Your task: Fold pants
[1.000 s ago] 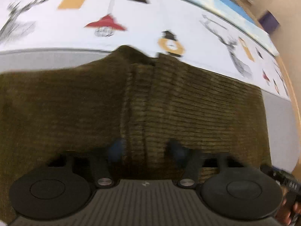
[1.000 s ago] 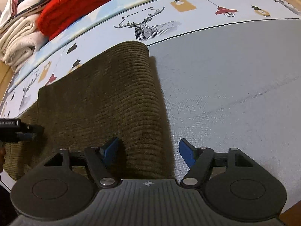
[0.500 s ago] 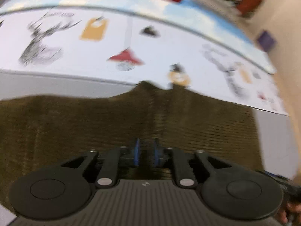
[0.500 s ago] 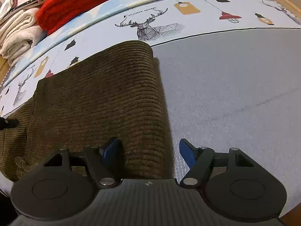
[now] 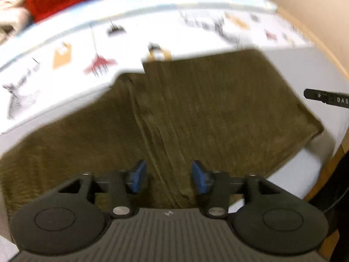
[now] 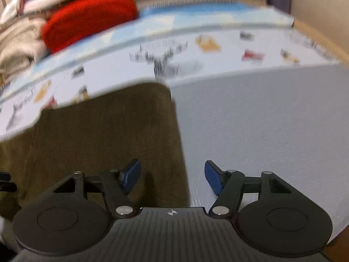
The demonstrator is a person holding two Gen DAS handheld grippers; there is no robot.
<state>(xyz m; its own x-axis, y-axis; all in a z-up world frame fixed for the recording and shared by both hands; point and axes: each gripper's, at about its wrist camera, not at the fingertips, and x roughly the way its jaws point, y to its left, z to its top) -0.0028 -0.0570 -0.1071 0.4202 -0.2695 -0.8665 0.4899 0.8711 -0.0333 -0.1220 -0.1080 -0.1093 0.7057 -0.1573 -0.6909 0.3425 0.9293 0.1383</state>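
Left gripper (image 5: 166,175): nearest item in its own view. Blue pads apart, jaws having just been opening; a ridge of cloth runs up between them, pads not pressing on it. Holds nothing.

Right gripper (image 6: 172,178): nearest item in its own view. Jaws moderately wide, having just been closing a little. The long right-hand edge of the cloth lies below the gap, the left pad over cloth, the right pad over bare bed. Nothing held.

Pants (image 5: 196,113): olive corduroy, folded to a rough rectangle, lying flat on the bed (image 6: 261,120) near its front edge. One raised crease runs from the near edge toward the far edge. Far right corner squared off; one side runs toward the bed's wooden side rail.

Printed band of bedcover (image 6: 165,61): deer and lamp motifs, just beyond the far edge of the pants.

Red knit item (image 6: 89,17) and pale folded laundry (image 6: 17,41): stacked at the far left corner, well apart from the pants.

Risk, judged: the central ridge may set as a lump if the next fold goes over it unsmoothed. A pinch on one layer only would drag the stack askew. Both views are blurred, so edge alignment cannot be confirmed.
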